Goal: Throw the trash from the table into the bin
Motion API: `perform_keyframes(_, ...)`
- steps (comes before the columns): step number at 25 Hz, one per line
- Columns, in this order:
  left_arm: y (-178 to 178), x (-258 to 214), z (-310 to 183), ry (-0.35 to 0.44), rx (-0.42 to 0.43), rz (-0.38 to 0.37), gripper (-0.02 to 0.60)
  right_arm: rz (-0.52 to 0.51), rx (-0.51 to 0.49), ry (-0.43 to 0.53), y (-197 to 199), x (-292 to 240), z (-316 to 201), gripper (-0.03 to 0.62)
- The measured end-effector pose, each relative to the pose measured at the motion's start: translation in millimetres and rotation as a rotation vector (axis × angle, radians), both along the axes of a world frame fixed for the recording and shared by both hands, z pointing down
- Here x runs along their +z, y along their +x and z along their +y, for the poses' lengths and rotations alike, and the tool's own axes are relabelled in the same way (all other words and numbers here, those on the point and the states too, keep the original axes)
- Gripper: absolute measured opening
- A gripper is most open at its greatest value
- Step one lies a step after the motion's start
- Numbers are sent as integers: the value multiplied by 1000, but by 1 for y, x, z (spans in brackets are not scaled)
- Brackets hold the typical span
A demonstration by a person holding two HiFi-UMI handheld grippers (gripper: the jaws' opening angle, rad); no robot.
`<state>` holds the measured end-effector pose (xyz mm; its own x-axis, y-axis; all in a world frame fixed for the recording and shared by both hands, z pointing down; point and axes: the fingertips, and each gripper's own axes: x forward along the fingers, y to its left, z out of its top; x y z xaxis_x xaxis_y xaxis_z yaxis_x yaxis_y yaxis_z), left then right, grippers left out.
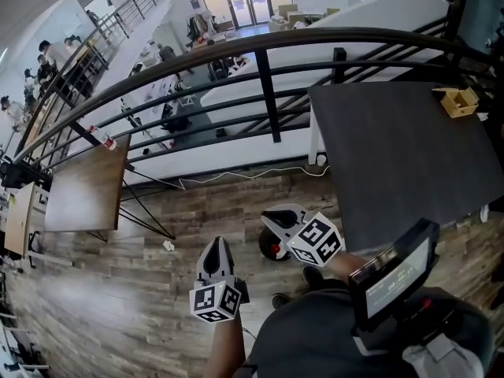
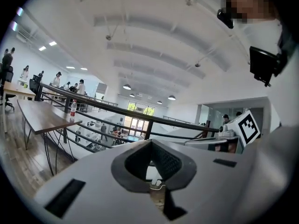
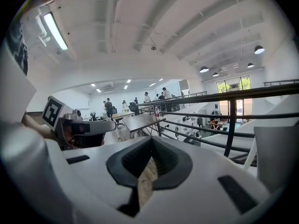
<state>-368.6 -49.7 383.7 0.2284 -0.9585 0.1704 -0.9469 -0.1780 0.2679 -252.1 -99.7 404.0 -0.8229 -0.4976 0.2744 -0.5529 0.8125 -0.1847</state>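
Cardboard box on dark table

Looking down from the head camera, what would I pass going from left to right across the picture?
Brown wooden table → crumpled scrap on the floor → left gripper → right gripper → dark grey table → cardboard box at that table's far right corner.

A black metal railing curves ahead of the left gripper and the right gripper. A wood-plank floor lies beneath them. A dark grey rectangular surface stands beyond the right gripper, and a brown wooden table is off left of the left gripper. A white vaulted ceiling spans overhead.
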Motion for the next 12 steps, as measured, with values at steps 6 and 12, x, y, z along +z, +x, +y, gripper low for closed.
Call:
perform_keyframes(6, 3, -12, 3, 25, 10, 19, 9, -8, 24, 35, 7, -15, 1, 12)
perform_keyframes(12, 4, -19, 6, 44, 10, 29, 10, 6, 35, 60, 11, -20, 3, 12)
